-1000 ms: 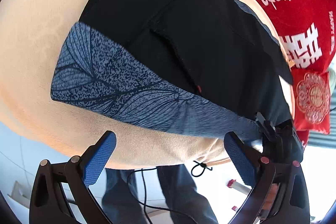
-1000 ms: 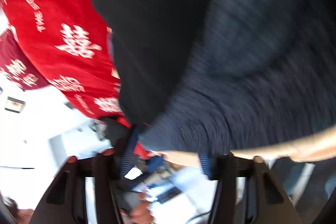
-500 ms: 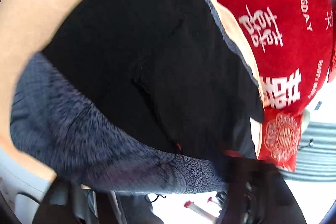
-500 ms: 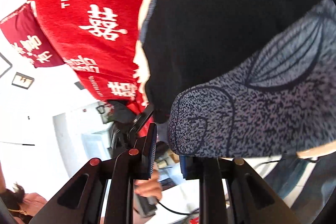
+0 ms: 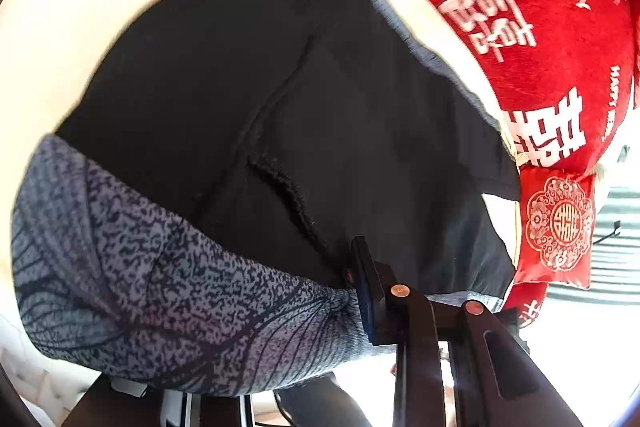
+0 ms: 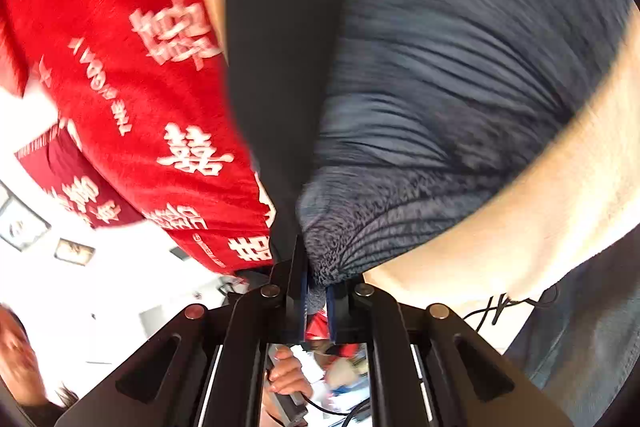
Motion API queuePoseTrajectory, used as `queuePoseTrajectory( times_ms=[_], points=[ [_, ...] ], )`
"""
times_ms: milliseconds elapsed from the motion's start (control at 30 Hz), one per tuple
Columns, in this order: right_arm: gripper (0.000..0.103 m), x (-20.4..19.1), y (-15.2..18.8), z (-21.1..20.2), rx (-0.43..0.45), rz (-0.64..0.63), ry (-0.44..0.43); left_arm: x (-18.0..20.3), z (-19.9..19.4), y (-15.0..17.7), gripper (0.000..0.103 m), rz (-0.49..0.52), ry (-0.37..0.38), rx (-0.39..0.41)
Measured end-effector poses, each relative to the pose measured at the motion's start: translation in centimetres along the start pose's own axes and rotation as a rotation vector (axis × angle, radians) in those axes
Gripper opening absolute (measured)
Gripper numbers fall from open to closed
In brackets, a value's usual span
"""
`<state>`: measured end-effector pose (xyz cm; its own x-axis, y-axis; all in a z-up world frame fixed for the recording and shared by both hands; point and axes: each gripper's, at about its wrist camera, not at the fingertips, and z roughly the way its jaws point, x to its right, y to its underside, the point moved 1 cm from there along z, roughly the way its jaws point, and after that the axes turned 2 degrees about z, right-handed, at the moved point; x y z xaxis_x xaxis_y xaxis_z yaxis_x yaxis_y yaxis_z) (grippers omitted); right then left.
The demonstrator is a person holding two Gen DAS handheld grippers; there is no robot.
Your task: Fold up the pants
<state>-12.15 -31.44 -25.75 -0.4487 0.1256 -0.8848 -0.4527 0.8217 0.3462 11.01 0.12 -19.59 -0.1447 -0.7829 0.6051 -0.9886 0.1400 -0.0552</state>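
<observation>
The pants (image 5: pixel 304 115) are black with a blue-grey leaf-print band (image 5: pixel 160 291) along the near edge, and lie on a beige surface (image 5: pixel 80 7). My left gripper (image 5: pixel 356 291) is shut on the band; only its right finger (image 5: pixel 372 291) shows, and the cloth bunches against it. In the right wrist view the pants (image 6: pixel 440 67) fill the frame. My right gripper (image 6: pixel 316 287) is shut on their puckered near corner, with the fabric gathered between the fingers.
A red blanket with white characters (image 5: pixel 540 7) lies beside the pants, also in the right wrist view (image 6: pixel 120 87). A small red pillow (image 5: pixel 560 227) sits at the right. A person's face (image 6: pixel 16 347) and jeans (image 6: pixel 580 327) show below the edge.
Both grippers have closed on the printed band at the pants' near edge. The left one was open a second ago; the right one went from a narrow gap to pinching gathered cloth.
</observation>
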Motion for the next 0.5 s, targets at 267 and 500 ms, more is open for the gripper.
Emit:
queuePoseTrajectory(
  times_ms=[267,500],
  points=[
    [0.008,-16.5,-7.9,3.1,-0.160,-0.460,0.194,5.9,-3.7,-7.7,0.032,0.086,0.000,0.120],
    [0.011,-20.4,-18.8,12.5,-0.265,-0.568,0.406,7.3,2.3,-17.6,0.032,0.121,-0.137,0.137]
  ],
)
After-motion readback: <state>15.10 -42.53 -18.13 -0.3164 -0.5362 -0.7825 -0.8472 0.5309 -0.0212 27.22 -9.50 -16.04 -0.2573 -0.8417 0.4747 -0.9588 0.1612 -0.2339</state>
